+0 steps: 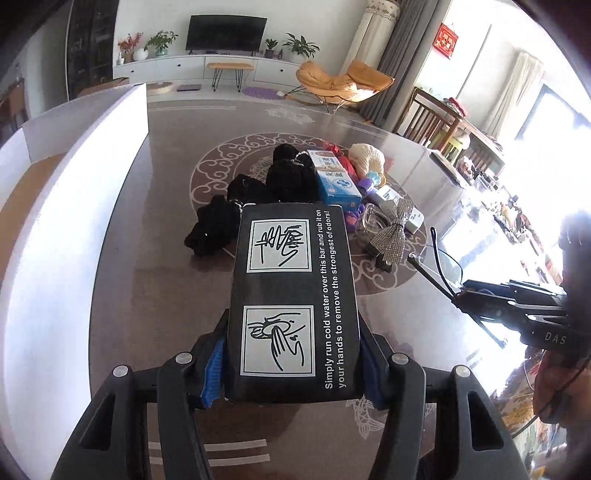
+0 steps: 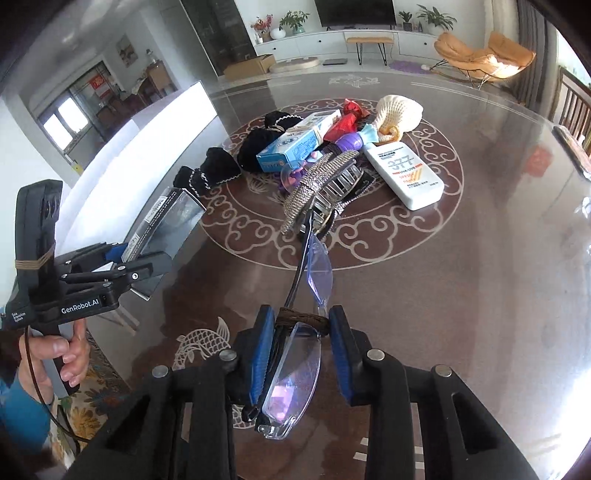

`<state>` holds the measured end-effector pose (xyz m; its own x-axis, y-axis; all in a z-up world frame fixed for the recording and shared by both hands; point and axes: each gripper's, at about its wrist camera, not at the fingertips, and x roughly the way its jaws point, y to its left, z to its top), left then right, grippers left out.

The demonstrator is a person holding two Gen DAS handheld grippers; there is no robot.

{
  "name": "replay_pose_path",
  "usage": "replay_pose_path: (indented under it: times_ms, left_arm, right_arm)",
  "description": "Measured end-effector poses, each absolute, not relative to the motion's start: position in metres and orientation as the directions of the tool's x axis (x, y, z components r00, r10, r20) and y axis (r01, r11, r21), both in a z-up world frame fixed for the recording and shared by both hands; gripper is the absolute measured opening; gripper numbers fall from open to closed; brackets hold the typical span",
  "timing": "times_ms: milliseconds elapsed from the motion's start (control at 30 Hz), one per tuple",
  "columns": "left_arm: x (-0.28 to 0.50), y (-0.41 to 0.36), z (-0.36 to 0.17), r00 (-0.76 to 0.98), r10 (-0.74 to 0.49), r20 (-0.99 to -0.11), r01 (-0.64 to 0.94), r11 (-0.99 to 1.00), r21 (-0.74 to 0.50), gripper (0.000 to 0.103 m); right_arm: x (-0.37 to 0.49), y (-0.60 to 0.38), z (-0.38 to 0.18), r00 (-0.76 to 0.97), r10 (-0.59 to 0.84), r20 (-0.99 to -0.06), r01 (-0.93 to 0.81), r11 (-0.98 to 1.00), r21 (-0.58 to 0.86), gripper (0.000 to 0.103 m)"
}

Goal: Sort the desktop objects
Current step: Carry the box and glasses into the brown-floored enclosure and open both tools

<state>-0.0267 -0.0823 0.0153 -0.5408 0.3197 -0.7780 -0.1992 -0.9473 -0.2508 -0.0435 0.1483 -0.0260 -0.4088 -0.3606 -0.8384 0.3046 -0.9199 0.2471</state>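
Left gripper (image 1: 293,369) raised over table (image 1: 147,295), box (image 1: 293,295) clamped between its pads, sticking forward. Right gripper (image 2: 301,354) to its right, closed on folded glasses (image 2: 291,380), one temple pointing ahead toward pile. Pile at table centre, ahead of both grippers: scrunchies (image 2: 218,166) at left end, carton (image 2: 295,146) just right of them, lotion bottle (image 2: 404,173) at right end, shell-like item (image 2: 399,110) behind bottle, rhinestone bow clip (image 2: 321,188) at near edge. White board (image 1: 74,206) standing along left table edge. Chair (image 1: 343,83) and TV (image 1: 225,33) well behind table.
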Motion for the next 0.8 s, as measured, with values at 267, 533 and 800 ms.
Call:
replay_pose_path:
  times_ms: [267, 533, 800]
  left_arm:
    - [-0.010, -0.189, 0.100, -0.683, 0.269, -0.680, -0.084, -0.953, -0.292, 0.058]
    - [-0.029, -0.325, 0.071, -0.625, -0.005, -0.781, 0.231, -0.957, -0.178, 0.058]
    - [-0.042, -0.371, 0.013, -0.416, -0.103, -0.904, 0.348, -0.936, -0.054, 0.067]
  right_arm:
    - [-0.054, 0.057, 0.049, -0.428, -0.558, -0.711, 0.447, -0.814, 0.370, 0.032]
    - [-0.077, -0.120, 0.077, -0.285, -0.741, -0.607, 0.626, -0.624, 0.467, 0.032]
    - [-0.086, -0.246, 0.020, -0.219, -0.636, -0.740, 0.703, -0.628, 0.333, 0.050]
